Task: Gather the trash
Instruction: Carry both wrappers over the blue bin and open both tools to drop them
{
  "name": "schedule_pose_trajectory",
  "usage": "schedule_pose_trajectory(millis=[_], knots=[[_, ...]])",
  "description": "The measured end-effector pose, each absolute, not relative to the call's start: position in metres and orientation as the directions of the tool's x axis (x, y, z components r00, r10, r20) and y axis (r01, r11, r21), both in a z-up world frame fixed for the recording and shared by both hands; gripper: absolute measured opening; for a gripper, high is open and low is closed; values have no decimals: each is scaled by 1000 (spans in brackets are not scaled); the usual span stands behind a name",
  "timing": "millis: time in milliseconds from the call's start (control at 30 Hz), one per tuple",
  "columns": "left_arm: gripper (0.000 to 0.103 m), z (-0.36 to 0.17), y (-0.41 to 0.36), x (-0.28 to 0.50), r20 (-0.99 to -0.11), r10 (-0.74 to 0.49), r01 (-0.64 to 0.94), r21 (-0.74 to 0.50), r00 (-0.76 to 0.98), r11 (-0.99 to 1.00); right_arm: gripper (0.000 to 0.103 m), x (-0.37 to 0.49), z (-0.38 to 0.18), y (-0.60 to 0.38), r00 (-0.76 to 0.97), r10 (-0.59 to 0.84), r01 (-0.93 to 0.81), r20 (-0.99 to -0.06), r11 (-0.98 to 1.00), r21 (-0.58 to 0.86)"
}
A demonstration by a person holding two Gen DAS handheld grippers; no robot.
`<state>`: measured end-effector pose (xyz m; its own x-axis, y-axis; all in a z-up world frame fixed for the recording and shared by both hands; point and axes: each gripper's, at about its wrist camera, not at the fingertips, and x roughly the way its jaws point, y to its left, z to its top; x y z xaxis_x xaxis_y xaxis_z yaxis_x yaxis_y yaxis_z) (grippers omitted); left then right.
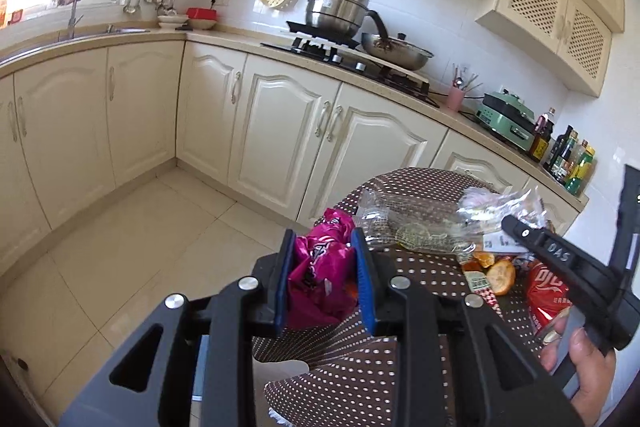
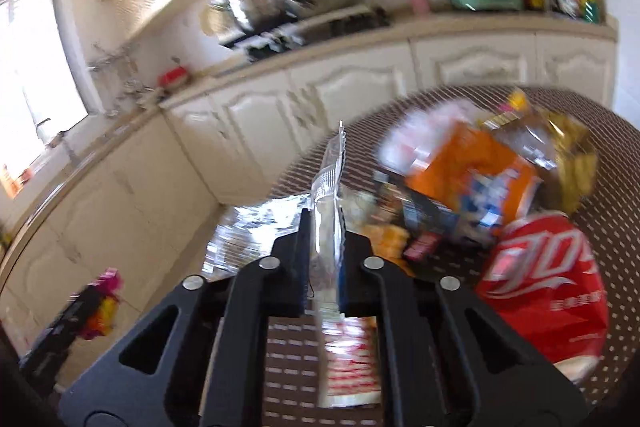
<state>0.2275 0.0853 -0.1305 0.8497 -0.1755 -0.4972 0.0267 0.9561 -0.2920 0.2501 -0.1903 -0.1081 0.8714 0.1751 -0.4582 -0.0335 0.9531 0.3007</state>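
Left gripper [image 1: 325, 281] pinches a crumpled magenta foil wrapper [image 1: 320, 267]; right gripper [image 2: 325, 255] clamps a clear plastic wrapper [image 2: 328, 195], red can [image 2: 548, 287] at three o'clock.

A gas hob [image 1: 352, 61] is set into the counter [image 1: 224, 37]. On it a steel steamer pot [image 1: 336, 9] and a wok [image 1: 396, 53] are seen. Right of the hob stand a pink utensil cup [image 1: 456, 95], a green appliance [image 1: 506, 119] and bottles [image 1: 568, 157]. Far left of it a sink tap [image 1: 70, 1] is mounted.

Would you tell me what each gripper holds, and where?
Left gripper: pink wrapper, pinched across its middle. Right gripper: clear wrapper, by its lower part.
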Motion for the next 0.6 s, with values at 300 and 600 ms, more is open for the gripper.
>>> schedule_pose_trajectory(millis=[300,600], knots=[[27,-179,165,250,-594,-107,-119,-328,797,937,7,275,-145,-64,779,339,-279,-528,941,192],[27,-290,237,291,-756,-66,-285,-325,651,902,7,322,-278,30,615,365,-361,-699,918,162]])
